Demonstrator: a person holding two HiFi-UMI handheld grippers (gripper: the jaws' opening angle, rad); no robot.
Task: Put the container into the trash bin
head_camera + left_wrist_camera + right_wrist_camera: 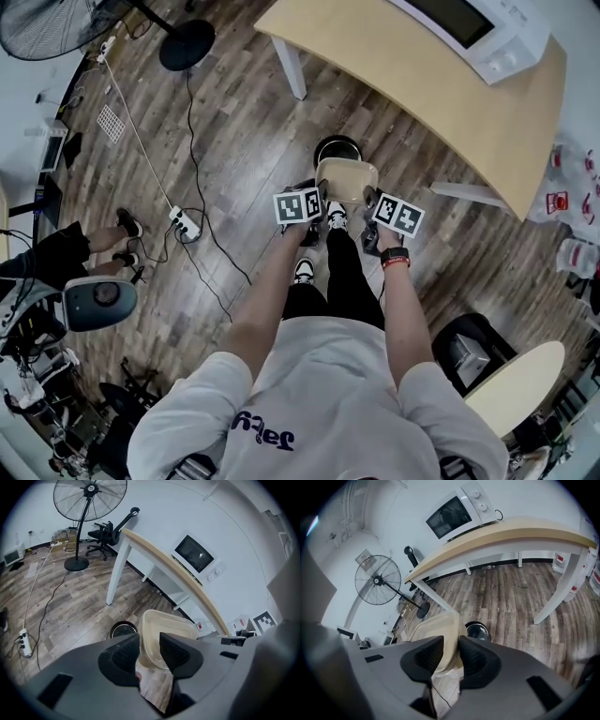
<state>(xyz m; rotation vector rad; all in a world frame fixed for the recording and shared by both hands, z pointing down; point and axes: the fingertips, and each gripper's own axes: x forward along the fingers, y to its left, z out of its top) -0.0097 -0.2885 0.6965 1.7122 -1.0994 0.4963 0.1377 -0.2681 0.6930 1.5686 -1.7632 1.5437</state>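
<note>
- Setting: brown wood-plank floor (234, 141). A curved light-wood table (450, 103) on white legs carries a white microwave oven (487, 37) at its far edge. A black pedestal fan (47, 23) and a white power strip (185, 223) on a long cable lie well apart, toward the floor's left side.
- Black round trash bin (337, 147): stands on the floor just off the table's near curved edge, mouth up. It sits directly ahead of the person's feet.
- Translucent beige rectangular plastic container (347, 178): held in the air between both grippers, just above and slightly short of the trash bin. It touches neither floor nor bin.
- Left gripper (317, 199): clenched on the container's left wall, with the rim pinched between its pads.
- Right gripper (373, 202): clamped likewise on the container's right wall.
- Reason for the hold: a grip at each end likely keeps the light, wide tub from swinging while it is lined up over the narrow bin mouth.
- Orientation: the long axis appears to run side to side, from one gripper to the other, across the person's front. The open mouth seems to face up and somewhat back toward the person, though the tilt cannot be told exactly.
- Task status, judged: the container is near the bin, not yet in it.
</note>
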